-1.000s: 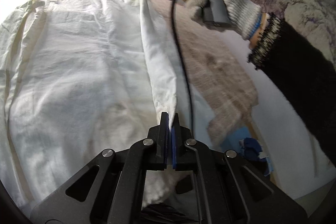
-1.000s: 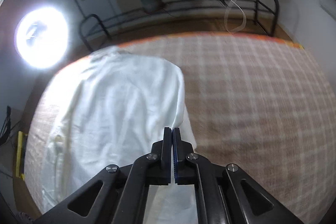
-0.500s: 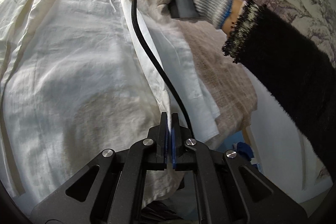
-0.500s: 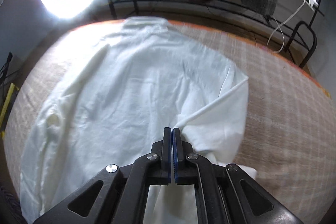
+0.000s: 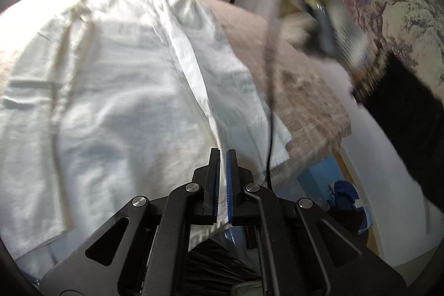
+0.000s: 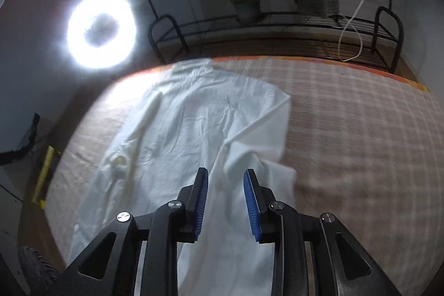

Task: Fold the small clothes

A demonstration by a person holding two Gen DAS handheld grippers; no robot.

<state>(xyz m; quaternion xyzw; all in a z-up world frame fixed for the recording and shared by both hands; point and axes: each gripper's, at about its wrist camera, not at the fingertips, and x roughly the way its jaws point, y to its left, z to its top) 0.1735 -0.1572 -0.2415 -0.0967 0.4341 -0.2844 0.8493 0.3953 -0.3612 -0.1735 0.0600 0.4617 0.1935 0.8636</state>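
Left tool [image 5: 222,179] is pinched tight on a fold of the white shirt [image 5: 116,107], a thin strip of cloth showing between its blue pads at lower centre of the left wrist view. Right tool [image 6: 225,194] stands partly apart; its jaws have just been opening, and the pads no longer press the shirt, though a ridge of white fabric runs in the gap between them.

That shirt lies spread on the checked brown tabletop [image 6: 360,129], collar toward the top of both views. In the right wrist view its right side is folded over onto the body, making a diagonal edge from centre to the right; a loose flap ends near the right finger. To the right of the shirt the tabletop is bare and wide. On the left a narrower strip of cloth-covered surface shows.

In the left wrist view the shirt's near hem hangs close to the tabletop's lower right corner. A gloved hand [image 5: 330,15] with a dark sleeve [image 5: 410,124], blurred, holds the right tool's grip in the upper right, and a black cable [image 5: 270,90] hangs from it across the shirt's right edge.

A ring light [image 6: 101,31] glares at upper left of the right wrist view, with a black metal rack [image 6: 277,27] behind the tabletop's far edge.
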